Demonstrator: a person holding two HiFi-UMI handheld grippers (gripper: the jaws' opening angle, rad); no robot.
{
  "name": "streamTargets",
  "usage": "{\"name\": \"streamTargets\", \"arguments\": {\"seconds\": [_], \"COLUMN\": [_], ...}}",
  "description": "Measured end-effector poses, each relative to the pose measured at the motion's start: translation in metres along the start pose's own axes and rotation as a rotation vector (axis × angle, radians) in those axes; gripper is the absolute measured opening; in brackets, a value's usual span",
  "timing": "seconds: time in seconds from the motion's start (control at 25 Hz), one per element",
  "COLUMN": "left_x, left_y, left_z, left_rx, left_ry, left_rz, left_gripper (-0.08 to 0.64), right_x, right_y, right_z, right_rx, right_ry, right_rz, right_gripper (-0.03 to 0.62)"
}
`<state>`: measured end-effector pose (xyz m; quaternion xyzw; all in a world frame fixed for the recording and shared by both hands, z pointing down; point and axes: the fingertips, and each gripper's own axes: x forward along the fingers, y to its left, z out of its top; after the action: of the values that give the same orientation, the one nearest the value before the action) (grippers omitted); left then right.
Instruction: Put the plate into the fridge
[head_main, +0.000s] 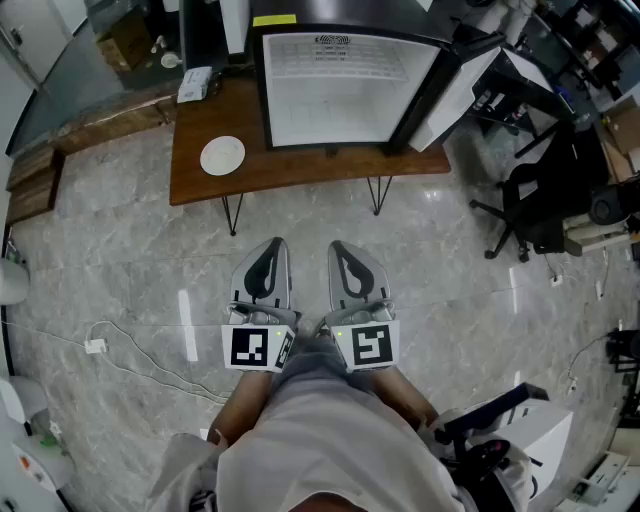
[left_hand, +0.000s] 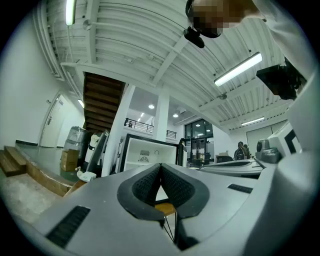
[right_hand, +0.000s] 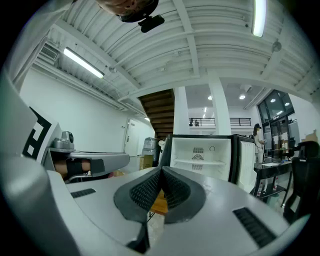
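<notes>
A white round plate (head_main: 222, 155) lies on the left part of a wooden table (head_main: 300, 170). Behind it on the same table stands a small fridge (head_main: 340, 90) with its door (head_main: 470, 95) swung open to the right and a white, bare interior (right_hand: 200, 155). My left gripper (head_main: 268, 246) and right gripper (head_main: 343, 248) hang side by side over the floor, well short of the table, both shut with nothing between the jaws. The fridge also shows in the left gripper view (left_hand: 147, 152); the plate is hidden there.
A black office chair (head_main: 540, 200) stands right of the table, beside a cluttered desk. A box of tissues (head_main: 195, 83) sits at the table's far left corner. A white cable and plug (head_main: 95, 345) trail over the marble floor at the left. Wooden steps (head_main: 30, 185) run along the left.
</notes>
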<state>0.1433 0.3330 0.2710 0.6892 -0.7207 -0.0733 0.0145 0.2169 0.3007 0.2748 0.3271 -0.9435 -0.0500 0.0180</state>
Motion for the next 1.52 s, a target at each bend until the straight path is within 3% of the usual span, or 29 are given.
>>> {"name": "streamTargets", "arguments": {"seconds": [0.6,1.04,1.24,1.52], "left_x": [0.038,0.085,0.117,0.191], "left_y": [-0.01,-0.019,0.043,0.221], "left_z": [-0.016,-0.045,-0.054,-0.058], "left_rx": [0.01,0.048,0.026,-0.001], "left_ry": [0.004,0.039,0.052,0.049], "left_rz": [0.014,0.052,0.085,0.038], "left_gripper": [0.018,0.02,0.02,0.02], "right_x": [0.021,0.062,0.126,0.311], "right_y": [-0.032,-0.072,-0.053,0.021], "right_z": [-0.012,-0.035,-0.051,-0.072], "right_rx": [0.017,-0.047,-0.058,-0.079], "right_ry": [-0.001,0.021,0.053,0.109], "right_rz": [0.03,0.142,0.182,0.168], "right_gripper": [0.015,0.017,0.017,0.017]}}
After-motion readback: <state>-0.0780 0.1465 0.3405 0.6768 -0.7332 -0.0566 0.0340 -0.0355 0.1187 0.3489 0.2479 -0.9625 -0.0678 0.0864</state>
